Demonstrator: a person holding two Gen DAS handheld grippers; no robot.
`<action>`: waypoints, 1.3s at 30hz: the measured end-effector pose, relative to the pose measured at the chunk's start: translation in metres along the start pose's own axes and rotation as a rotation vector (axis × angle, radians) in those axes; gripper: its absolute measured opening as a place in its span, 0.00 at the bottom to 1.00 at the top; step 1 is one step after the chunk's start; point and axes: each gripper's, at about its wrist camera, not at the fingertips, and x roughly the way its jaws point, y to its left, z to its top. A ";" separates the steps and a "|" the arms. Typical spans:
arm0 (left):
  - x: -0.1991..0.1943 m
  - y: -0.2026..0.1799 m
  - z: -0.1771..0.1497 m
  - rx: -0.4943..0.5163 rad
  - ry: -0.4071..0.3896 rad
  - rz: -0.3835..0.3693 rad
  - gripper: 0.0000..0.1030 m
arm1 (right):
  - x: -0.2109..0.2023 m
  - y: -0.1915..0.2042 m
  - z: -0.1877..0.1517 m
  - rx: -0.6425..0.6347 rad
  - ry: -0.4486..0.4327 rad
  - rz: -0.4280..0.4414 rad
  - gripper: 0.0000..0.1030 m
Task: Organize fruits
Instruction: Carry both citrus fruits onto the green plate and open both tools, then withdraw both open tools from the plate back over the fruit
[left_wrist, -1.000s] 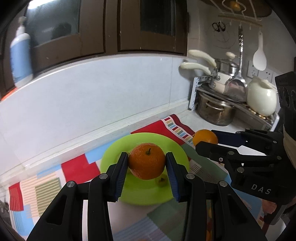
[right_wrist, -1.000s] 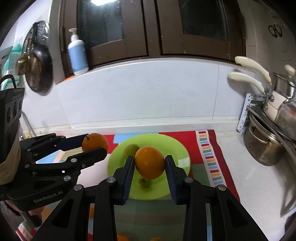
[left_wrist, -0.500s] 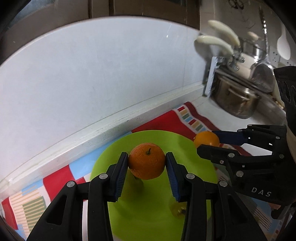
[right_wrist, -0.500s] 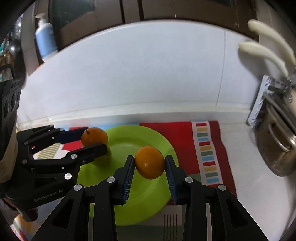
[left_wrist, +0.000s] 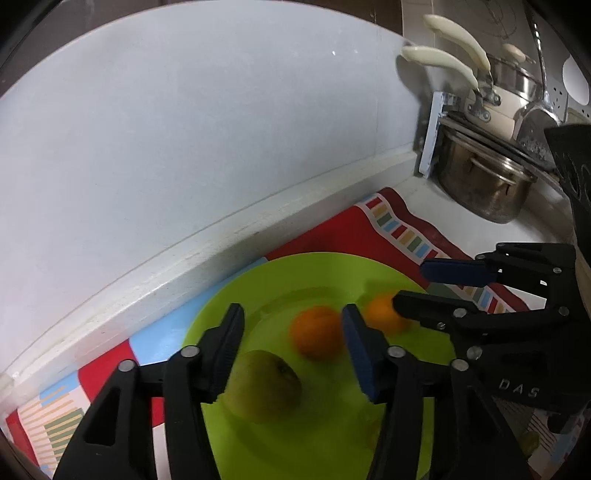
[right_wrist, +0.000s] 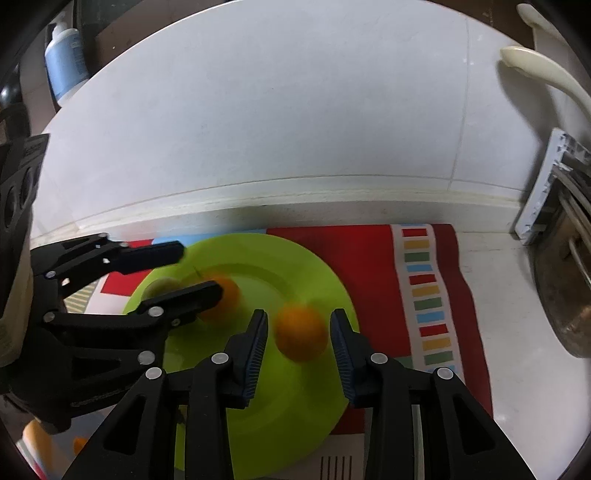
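Observation:
A lime-green plate (left_wrist: 321, 273) (right_wrist: 280, 251) lies on a colourful mat. My left gripper (left_wrist: 293, 338) is open above it. A blurred orange (left_wrist: 314, 336) sits between its fingers, free of the pads, and shows in the right wrist view (right_wrist: 225, 299). A green pear-like fruit (left_wrist: 264, 386) (right_wrist: 160, 286) lies on the plate beside it. My right gripper (right_wrist: 298, 332) is open over the plate's right part. A second blurred orange (right_wrist: 301, 338) (left_wrist: 380, 314) lies between its fingers, clear of both pads.
The patterned mat (right_wrist: 424, 280) ends at a white counter (right_wrist: 509, 314) on the right. Steel pots (left_wrist: 484, 184) and cream-handled pans (left_wrist: 443, 62) stand on a rack there. A tiled wall (right_wrist: 277, 129) rises behind the plate. A blue bottle (right_wrist: 64, 64) stands upper left.
Both grippers came down over the plate and opened. Each orange left its pads and now lies blurred on or just above the plate.

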 end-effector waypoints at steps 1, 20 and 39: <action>-0.004 0.001 -0.001 -0.004 -0.003 0.001 0.53 | -0.003 -0.001 -0.001 0.007 -0.005 -0.007 0.37; -0.147 -0.001 -0.039 -0.049 -0.161 0.062 0.74 | -0.137 0.049 -0.036 0.032 -0.220 -0.146 0.70; -0.241 -0.001 -0.108 0.024 -0.260 0.144 0.85 | -0.207 0.111 -0.108 0.098 -0.255 -0.225 0.71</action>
